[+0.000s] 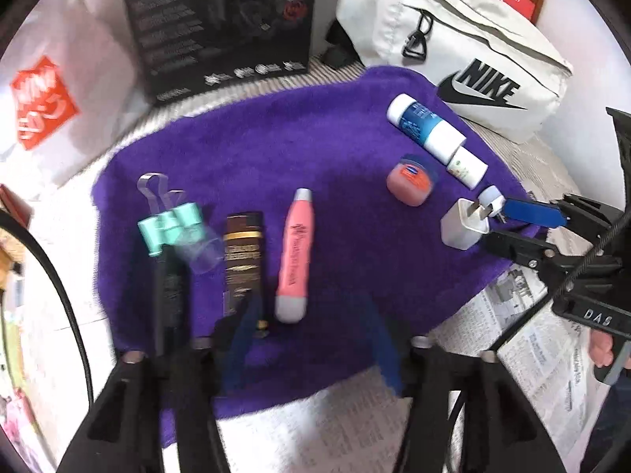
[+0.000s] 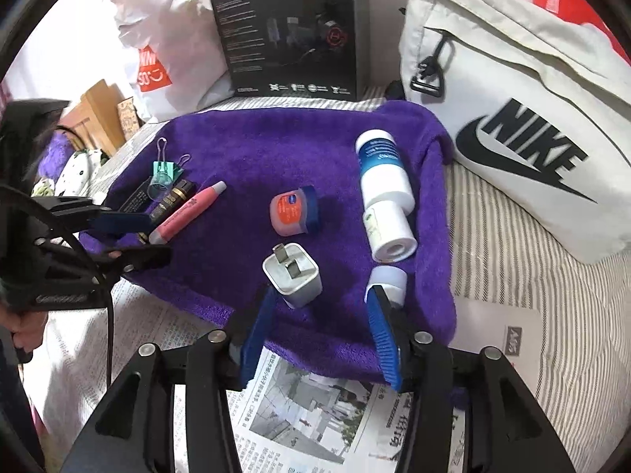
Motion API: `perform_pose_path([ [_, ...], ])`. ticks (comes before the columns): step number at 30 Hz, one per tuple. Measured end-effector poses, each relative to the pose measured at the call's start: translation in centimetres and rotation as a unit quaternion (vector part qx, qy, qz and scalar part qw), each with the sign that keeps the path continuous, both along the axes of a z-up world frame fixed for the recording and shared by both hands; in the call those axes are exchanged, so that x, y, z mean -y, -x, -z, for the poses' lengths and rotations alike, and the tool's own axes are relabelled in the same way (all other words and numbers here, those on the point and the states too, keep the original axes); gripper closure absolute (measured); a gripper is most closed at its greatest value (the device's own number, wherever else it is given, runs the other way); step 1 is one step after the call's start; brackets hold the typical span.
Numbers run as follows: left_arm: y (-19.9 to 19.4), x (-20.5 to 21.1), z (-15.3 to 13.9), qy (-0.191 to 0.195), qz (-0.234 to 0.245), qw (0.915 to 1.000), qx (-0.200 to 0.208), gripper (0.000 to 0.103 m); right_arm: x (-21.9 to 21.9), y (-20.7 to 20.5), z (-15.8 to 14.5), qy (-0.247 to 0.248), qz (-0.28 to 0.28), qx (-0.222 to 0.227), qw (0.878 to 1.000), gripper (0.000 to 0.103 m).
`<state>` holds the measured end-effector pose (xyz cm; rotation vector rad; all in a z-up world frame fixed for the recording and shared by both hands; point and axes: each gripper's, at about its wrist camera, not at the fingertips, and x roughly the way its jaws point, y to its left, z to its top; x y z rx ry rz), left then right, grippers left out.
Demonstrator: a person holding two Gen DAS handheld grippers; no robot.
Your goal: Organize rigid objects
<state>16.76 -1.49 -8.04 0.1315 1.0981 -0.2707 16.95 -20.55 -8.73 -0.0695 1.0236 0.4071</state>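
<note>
1. My right claw point(image 2: 319, 315) hangs released, jaws either side of the plug point(image 2: 294, 276) on the towel point(image 2: 276, 138).
2. Plug lies just ahead, prongs pointing away.
3. My left claw point(image 1: 311, 335), spread too, is farther.

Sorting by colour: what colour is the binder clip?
Mint green binder clip, clearest in the left wrist view.

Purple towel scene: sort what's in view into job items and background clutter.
Job items, on the purple towel: mint binder clip, pink tube, small pink jar, white charger plug, blue-labelled bottle.

Clutter: Nike bag, black box, newspaper.
</note>
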Motion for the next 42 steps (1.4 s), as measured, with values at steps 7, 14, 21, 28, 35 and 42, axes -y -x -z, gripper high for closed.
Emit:
perform_pose_path([
  [7,3.7,-2.0,-2.9,0.006,-0.027,0.9992,0.030,0.020,0.1,2.5,-1.8,-0.005,0.018,0.006,1.000,0.025],
  [14,8.9,-2.9,-5.6,0.002,-0.051,0.9964,0.067,0.007,-0.4,7.0,-4.3,-0.003,0.028,0.020,0.999,0.003],
  [21,13.4,-3.2,-7.3,0.015,-0.079,0.9927,0.090,0.007,0.0,11.6,-6.7,0.009,0.039,0.041,0.998,0.000],
  [28,15.7,-2.3,-7.4,0.005,-0.095,0.9895,0.109,0.006,0.9,14.2,-7.5,0.026,0.063,0.044,0.997,0.000],
  [35,16.9,-1.2,-8.6,-0.012,-0.091,0.9875,0.128,0.006,1.1,14.9,-8.1,0.035,0.072,0.047,0.996,0.000],
  [42,16.8,-1.9,-9.7,-0.013,-0.113,0.9843,0.136,0.006,0.3,15.0,-9.1,0.040,0.066,0.055,0.995,0.000],
])
